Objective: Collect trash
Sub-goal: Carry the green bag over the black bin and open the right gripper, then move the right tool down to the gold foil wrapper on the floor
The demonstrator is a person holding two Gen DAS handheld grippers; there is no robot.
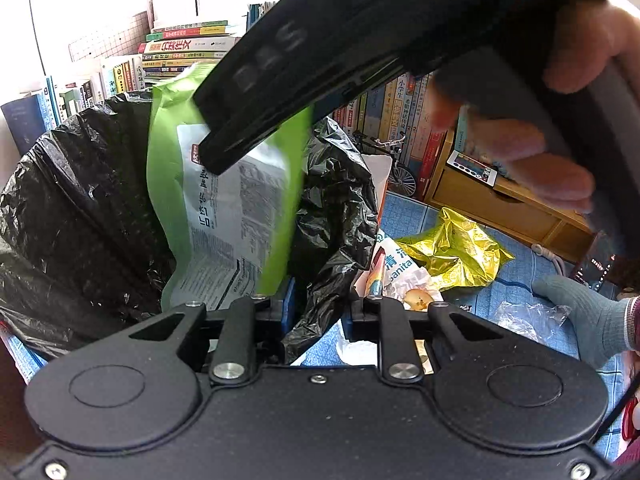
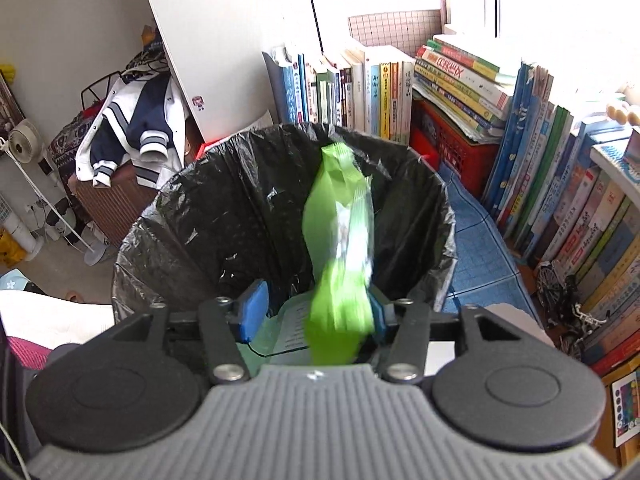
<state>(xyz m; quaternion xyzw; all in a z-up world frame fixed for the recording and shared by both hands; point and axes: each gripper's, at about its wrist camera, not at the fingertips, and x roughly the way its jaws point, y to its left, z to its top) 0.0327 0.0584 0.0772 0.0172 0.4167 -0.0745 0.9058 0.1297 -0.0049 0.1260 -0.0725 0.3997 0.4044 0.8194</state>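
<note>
Right claw [image 2: 316, 312] spread, green wrapper [image 2: 340, 240] loose between fingers, above black-lined bin [image 2: 200, 216]

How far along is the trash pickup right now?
In hand: the green snack bag hangs over the black-lined bin, between the right tongs' open jaws. The left tongs pinch the liner's edge. Left: the yellow wrapper, sanitary-wipe packet and clear plastic on the blue mat.
</note>
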